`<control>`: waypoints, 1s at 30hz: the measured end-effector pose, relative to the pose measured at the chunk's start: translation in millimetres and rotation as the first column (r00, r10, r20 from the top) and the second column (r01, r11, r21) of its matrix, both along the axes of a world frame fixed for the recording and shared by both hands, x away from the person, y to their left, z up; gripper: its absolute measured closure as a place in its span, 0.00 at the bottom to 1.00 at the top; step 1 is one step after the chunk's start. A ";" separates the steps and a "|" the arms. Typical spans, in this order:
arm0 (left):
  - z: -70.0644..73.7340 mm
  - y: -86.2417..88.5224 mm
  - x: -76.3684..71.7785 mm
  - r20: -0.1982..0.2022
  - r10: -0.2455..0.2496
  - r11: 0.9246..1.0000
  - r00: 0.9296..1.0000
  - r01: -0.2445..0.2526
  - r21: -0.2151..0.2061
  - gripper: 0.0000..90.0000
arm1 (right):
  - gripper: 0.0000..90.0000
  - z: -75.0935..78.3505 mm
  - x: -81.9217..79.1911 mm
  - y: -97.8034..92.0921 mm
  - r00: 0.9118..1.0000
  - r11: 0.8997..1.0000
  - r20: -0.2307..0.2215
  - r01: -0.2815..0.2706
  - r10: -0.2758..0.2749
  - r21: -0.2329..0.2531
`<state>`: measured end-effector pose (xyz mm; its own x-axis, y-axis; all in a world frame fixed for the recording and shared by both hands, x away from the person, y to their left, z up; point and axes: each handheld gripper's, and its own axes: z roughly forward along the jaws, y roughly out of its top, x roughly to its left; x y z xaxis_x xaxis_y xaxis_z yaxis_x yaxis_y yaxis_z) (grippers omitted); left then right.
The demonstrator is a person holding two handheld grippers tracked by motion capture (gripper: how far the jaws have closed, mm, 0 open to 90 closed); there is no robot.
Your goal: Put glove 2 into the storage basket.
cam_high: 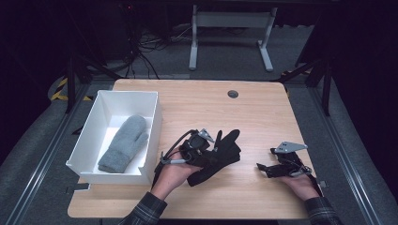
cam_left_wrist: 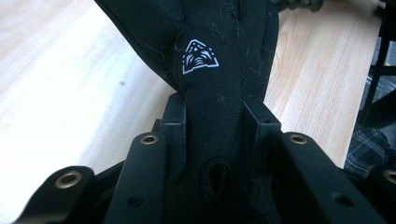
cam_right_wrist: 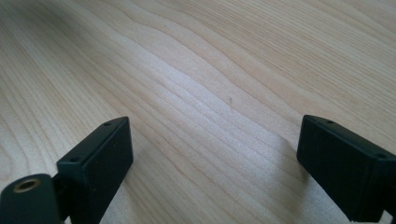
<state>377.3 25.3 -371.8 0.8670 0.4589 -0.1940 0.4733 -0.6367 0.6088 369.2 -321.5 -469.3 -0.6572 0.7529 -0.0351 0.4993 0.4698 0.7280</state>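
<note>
Left gripper view: left gripper (cam_left_wrist: 212, 135) clamps the black glove (cam_left_wrist: 219, 60) near its cuff, likely bound for the white box (cam_high: 84, 140) holding a grey mitten (cam_high: 123, 143). Right gripper (cam_right_wrist: 212, 158) rests spread wide, empty, on the table (cam_high: 263, 108).

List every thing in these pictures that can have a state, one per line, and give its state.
Black glove: clamped between the left gripper's jaws, over the table.
Grey mitten: lying flat inside the box.
White box: open-topped, standing on the table.
Left gripper: shut on the black glove.
Right gripper: open, holding nothing.
</note>
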 end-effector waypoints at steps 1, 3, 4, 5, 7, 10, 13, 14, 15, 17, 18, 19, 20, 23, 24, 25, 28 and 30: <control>0.0 0.0 0.0 0.000 0.000 1.000 1.000 0.000 0.000 0.75 | 0.13 0.0 0.0 0.0 1.000 1.000 0.000 0.000 0.000 0.000; 10.3 4.9 1.2 0.006 0.013 1.000 1.000 -0.013 0.000 0.75 | 0.13 0.0 0.0 0.0 1.000 1.000 0.000 0.000 0.000 0.000; 15.0 7.4 1.8 0.013 0.019 1.000 1.000 -0.019 0.000 0.75 | 0.13 0.0 0.0 0.0 1.000 1.000 0.000 0.000 0.000 0.000; 20.8 11.0 2.8 0.018 0.027 1.000 0.999 -0.027 -0.002 0.75 | 0.13 0.0 0.0 0.0 1.000 1.000 0.000 0.000 0.000 0.000; 29.0 16.2 4.1 0.025 0.039 0.999 0.999 -0.039 -0.002 0.75 | 0.13 0.0 0.0 0.0 1.000 1.000 0.000 0.000 0.000 0.000; 43.1 26.8 6.6 0.036 0.066 0.998 0.997 -0.065 -0.014 0.75 | 0.13 0.0 0.0 0.0 1.000 1.000 0.000 0.001 -0.001 0.000; 58.9 40.2 9.0 0.056 0.091 0.996 0.994 -0.090 -0.022 0.75 | 0.13 0.1 -0.1 0.1 1.000 1.000 0.000 0.002 -0.002 -0.001; 62.4 43.5 9.5 0.062 0.098 0.995 0.993 -0.097 -0.025 0.75 | 0.12 0.0 -0.1 0.1 1.000 1.000 0.000 0.002 -0.002 0.000; 68.0 49.0 10.5 0.071 0.108 0.994 0.992 -0.107 -0.024 0.75 | 0.13 0.1 -0.1 0.1 1.000 1.000 0.000 0.002 -0.002 -0.001; 75.4 57.3 12.1 0.085 0.129 0.992 0.988 -0.127 -0.026 0.75 | 0.13 0.0 -0.1 0.1 1.000 1.000 0.000 0.002 -0.002 0.000; 78.1 60.9 12.8 0.090 0.138 0.990 0.986 -0.135 -0.030 0.75 | 0.13 0.1 -0.1 0.1 1.000 1.000 0.000 0.002 -0.002 -0.001; 82.3 67.1 13.9 0.099 0.155 0.988 0.983 -0.153 -0.033 0.75 | 0.13 0.0 -0.1 0.1 1.000 1.000 0.000 0.002 -0.002 0.000; 85.5 72.2 14.7 0.107 0.168 0.986 0.980 -0.166 -0.033 0.75 | 0.13 0.0 -0.1 0.1 1.000 1.000 0.000 0.002 -0.002 -0.001; 92.5 88.4 16.9 0.121 0.207 0.978 0.971 -0.204 -0.036 0.75 | 0.13 0.0 -0.1 0.0 1.000 1.000 0.000 0.001 -0.001 0.000; 94.1 94.0 17.4 0.124 0.222 0.975 0.967 -0.218 -0.038 0.75 | 0.13 0.0 0.0 0.1 1.000 1.000 0.000 0.001 -0.001 0.000; 95.7 99.8 18.0 0.124 0.234 0.972 0.964 -0.231 -0.040 0.75 | 0.13 0.0 0.0 0.1 1.000 1.000 0.000 0.002 -0.002 0.000; 98.4 116.4 18.3 0.124 0.278 0.960 0.953 -0.274 -0.048 0.75 | 0.12 0.0 0.2 0.3 1.000 1.000 0.000 0.004 -0.004 0.001; 99.4 127.8 18.3 0.126 0.303 0.953 0.945 -0.300 -0.042 0.75 | 0.12 0.0 0.2 0.3 1.000 1.000 0.000 0.004 -0.004 0.001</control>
